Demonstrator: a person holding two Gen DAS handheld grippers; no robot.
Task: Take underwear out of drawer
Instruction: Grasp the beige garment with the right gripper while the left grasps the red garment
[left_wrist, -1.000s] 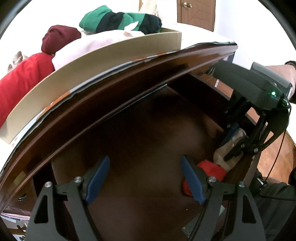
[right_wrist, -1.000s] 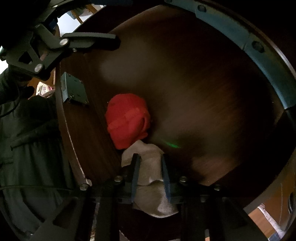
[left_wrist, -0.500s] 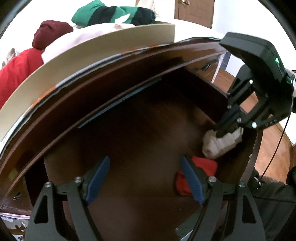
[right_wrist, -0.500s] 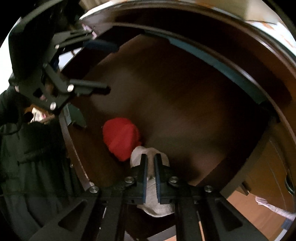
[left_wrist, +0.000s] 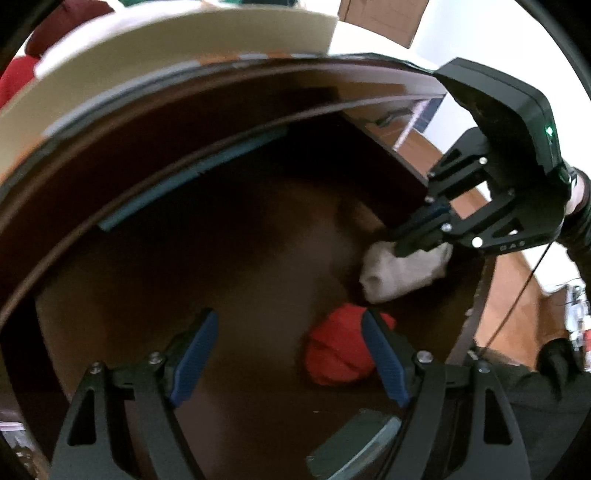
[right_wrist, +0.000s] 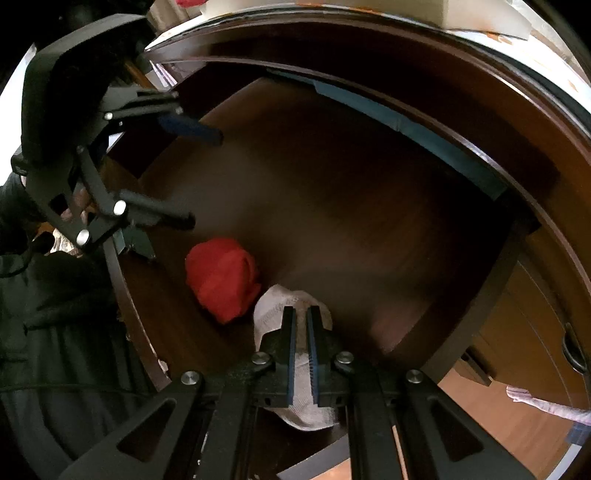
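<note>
The dark wooden drawer (left_wrist: 229, 280) stands open. My right gripper (right_wrist: 301, 325) is shut on a rolled white underwear (right_wrist: 273, 306) and holds it above the drawer floor near the front right corner; both also show in the left wrist view, gripper (left_wrist: 402, 240) and white roll (left_wrist: 399, 273). A rolled red underwear (left_wrist: 340, 350) lies on the drawer floor by the front wall; it also shows in the right wrist view (right_wrist: 221, 277). My left gripper (left_wrist: 288, 354) is open and empty, just left of the red roll, and shows in the right wrist view (right_wrist: 199, 177).
A cream board (left_wrist: 166, 48) and folded clothes (left_wrist: 14, 74) lie on top of the dresser above the drawer. A metal lock plate (left_wrist: 354, 443) sits on the drawer's front wall. Wooden floor (right_wrist: 517, 424) lies to the right of the dresser.
My right gripper has lifted the white roll up and away from the red roll. My left gripper has moved a little toward the red roll and stays open.
</note>
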